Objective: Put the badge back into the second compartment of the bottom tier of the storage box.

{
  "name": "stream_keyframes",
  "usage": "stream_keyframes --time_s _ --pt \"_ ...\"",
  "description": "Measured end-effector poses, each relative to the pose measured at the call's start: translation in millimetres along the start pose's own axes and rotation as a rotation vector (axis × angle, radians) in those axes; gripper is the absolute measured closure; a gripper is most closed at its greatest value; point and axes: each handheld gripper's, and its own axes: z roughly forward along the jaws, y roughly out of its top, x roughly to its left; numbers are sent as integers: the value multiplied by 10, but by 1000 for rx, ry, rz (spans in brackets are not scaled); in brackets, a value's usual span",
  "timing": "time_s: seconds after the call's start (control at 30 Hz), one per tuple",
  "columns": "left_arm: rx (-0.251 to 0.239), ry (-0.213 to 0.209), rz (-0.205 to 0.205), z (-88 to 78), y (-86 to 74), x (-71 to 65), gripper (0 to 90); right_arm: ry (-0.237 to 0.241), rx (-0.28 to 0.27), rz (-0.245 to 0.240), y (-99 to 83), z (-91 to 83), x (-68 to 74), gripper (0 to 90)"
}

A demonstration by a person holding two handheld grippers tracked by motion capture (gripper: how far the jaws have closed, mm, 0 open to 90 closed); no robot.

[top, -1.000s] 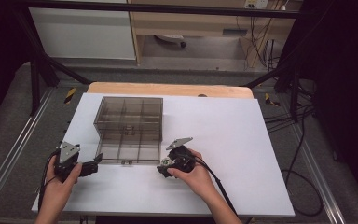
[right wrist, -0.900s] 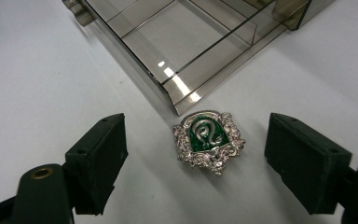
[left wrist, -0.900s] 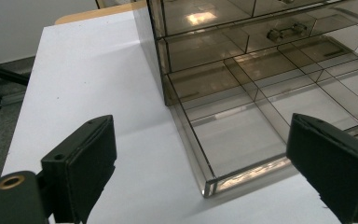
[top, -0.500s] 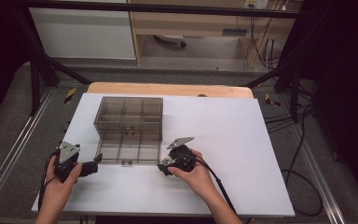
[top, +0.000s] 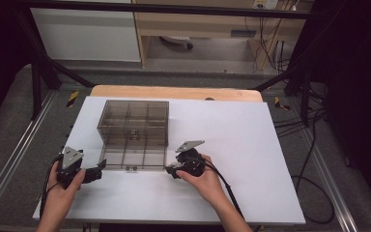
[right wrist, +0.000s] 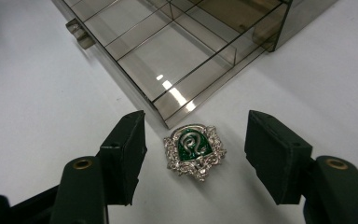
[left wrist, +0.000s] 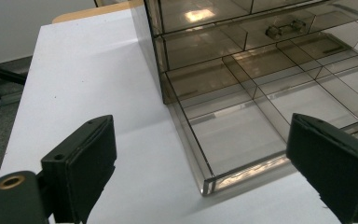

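Tabletop (top: 251, 145), white, with everything placed relative to smoky clear drawer cabinet (top: 134, 121) at its left-centre. Bottom drawer (top: 133, 154) of that cabinet pulled out toward the near edge, divided into compartments, small handle (right wrist: 79, 33) on its front wall.

Left gripper (top: 96, 170) held in the left hand (top: 60, 188) just beside the drawer's front left corner, pointing at it; jaws spread wide, one to either side of that corner in the left gripper view (left wrist: 205, 186), nothing between the pads, no contact visible.

Right gripper (top: 170, 170) held in the right hand (top: 200, 176) at the drawer's front right corner, resting low over the tabletop. Jaws half-way in, just been closing, yet clear gaps left on both sides of the thing between them: nothing gripped.

Silver badge (right wrist: 195, 150) with green centre and curled serpent, flat on the tabletop just outside the drawer's front corner, very close to it, touching or not impossible to tell.
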Motion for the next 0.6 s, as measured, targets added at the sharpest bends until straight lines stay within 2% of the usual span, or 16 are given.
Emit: stream_keyframes --time_s 0.2,0.37,0.6 --pt "3 -5 2 6 -3 -6 86 8 25 -30 -19 47 19 402" --pt "-2 -5 1 3 2 -9 86 8 39 -34 -32 82 27 402" --pt "0 -6 2 4 0 -7 86 -13 44 -67 -41 98 56 436"
